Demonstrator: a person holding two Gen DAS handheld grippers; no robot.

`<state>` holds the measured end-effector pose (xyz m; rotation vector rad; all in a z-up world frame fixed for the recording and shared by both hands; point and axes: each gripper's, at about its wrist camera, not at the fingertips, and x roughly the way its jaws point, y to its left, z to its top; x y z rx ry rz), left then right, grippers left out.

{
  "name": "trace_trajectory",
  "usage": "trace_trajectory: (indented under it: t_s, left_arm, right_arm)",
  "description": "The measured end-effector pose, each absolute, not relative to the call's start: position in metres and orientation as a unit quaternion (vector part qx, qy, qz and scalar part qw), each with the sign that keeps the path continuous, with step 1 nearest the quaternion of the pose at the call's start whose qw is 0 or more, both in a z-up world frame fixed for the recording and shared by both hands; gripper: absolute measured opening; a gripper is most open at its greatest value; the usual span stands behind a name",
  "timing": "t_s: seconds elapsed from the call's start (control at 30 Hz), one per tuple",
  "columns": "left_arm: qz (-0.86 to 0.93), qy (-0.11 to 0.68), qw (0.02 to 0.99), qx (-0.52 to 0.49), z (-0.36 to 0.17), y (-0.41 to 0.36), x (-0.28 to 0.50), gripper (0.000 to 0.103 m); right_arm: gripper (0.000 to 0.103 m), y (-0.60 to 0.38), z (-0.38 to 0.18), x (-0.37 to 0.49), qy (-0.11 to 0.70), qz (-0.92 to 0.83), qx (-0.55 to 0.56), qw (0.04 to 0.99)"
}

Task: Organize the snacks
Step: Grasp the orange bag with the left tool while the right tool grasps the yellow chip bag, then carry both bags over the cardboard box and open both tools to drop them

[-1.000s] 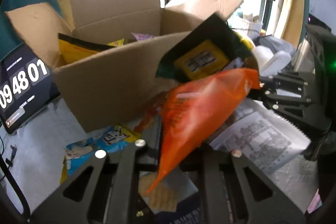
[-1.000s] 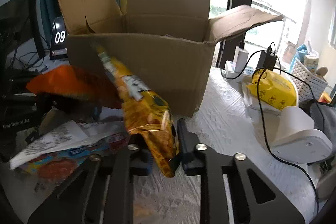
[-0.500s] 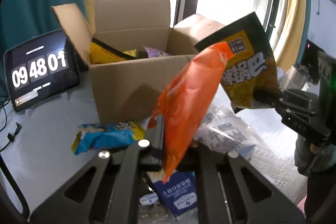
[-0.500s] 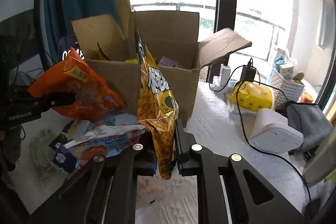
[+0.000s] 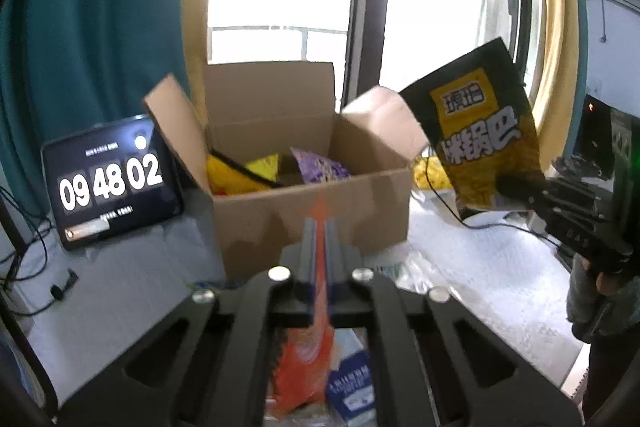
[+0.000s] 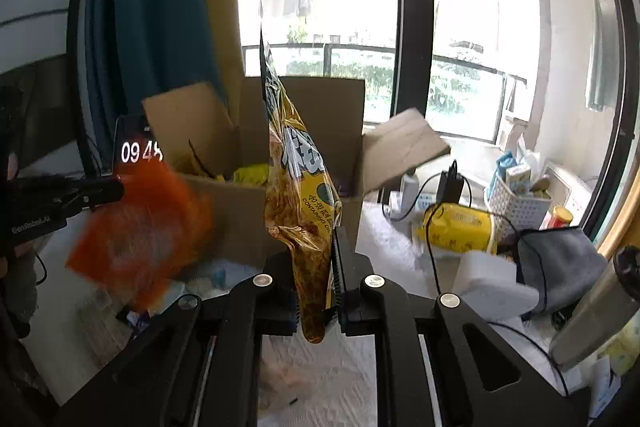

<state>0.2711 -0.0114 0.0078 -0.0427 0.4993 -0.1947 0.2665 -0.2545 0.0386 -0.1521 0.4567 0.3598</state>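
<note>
Both wrist cams close behind own fingers, fwd and slightly down, sharing cardboard box [image 5: 312, 223] [image 6: 240, 215].

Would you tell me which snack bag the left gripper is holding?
The orange bag, pinched in the left gripper; the yellow-and-black bag is in the right gripper.

Clock screen [image 5: 110, 183] near the desk's back left corner reads 09 48 02. Black-and-yellow bag [image 5: 486, 135] has big Chinese letters, 琥珀 on its yellow patch. Same bag from the right wrist says CONTAINING OIL-something, and the left gripper's [image 6: 120, 189] body reads GenRobot.AI.
</note>
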Motion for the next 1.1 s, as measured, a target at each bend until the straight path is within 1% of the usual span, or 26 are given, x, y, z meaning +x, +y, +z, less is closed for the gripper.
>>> trace_trajectory:
  t_s: [0.23, 0.3, 0.37, 0.47, 0.53, 0.57, 0.73, 0.87, 0.9, 0.93, 0.97, 1.0, 1.1]
  left_arm:
    - [-0.104, 0.266, 0.958, -0.034, 0.002, -0.005, 0.289, 0.001]
    - [-0.102, 0.289, 0.951, -0.045, -0.007, 0.001, 0.293, 0.003]
    - [-0.085, 0.315, 0.944, -0.044, -0.019, 0.008, 0.295, 0.010]
    - [-0.057, 0.343, 0.936, -0.053, -0.040, 0.023, 0.292, 0.027]
    - [-0.057, 0.356, 0.931, -0.065, -0.053, 0.033, 0.287, 0.077]
    - [-0.056, 0.359, 0.929, -0.075, -0.058, 0.038, 0.284, 0.081]
    - [-0.056, 0.390, 0.913, -0.105, -0.083, 0.047, 0.279, 0.082]
    - [-0.074, 0.407, 0.906, -0.092, -0.096, 0.032, 0.285, 0.083]
    - [-0.086, 0.406, 0.905, -0.088, -0.098, 0.026, 0.286, 0.087]
    - [-0.094, 0.407, 0.905, -0.086, -0.100, 0.023, 0.286, 0.094]
    - [-0.101, 0.411, 0.902, -0.081, -0.103, 0.018, 0.287, 0.098]
    - [-0.103, 0.417, 0.900, -0.072, -0.107, 0.013, 0.289, 0.099]
    - [-0.079, 0.427, 0.900, -0.045, -0.115, 0.002, 0.295, 0.099]
  right_arm:
    - [0.015, -0.252, 0.048, 0.276, 0.217, 0.181, -0.072, 0.957]
    - [0.015, -0.252, 0.045, 0.277, 0.220, 0.183, -0.070, 0.956]
    - [0.015, -0.253, 0.041, 0.279, 0.226, 0.184, -0.066, 0.954]
    - [0.015, -0.254, 0.032, 0.281, 0.234, 0.186, -0.061, 0.952]
    - [0.015, -0.255, 0.027, 0.282, 0.242, 0.188, -0.059, 0.950]
    - [0.015, -0.255, 0.025, 0.283, 0.244, 0.188, -0.058, 0.950]
    - [0.015, -0.254, 0.017, 0.286, 0.254, 0.192, -0.055, 0.946]
    - [0.015, -0.250, 0.014, 0.286, 0.257, 0.195, -0.057, 0.945]
    - [0.015, -0.249, 0.014, 0.286, 0.257, 0.195, -0.058, 0.945]
    - [0.015, -0.249, 0.014, 0.285, 0.258, 0.194, -0.059, 0.945]
    - [0.015, -0.249, 0.014, 0.284, 0.258, 0.194, -0.059, 0.945]
    - [0.015, -0.250, 0.014, 0.284, 0.258, 0.193, -0.059, 0.945]
    - [0.015, -0.251, 0.015, 0.282, 0.259, 0.190, -0.057, 0.945]
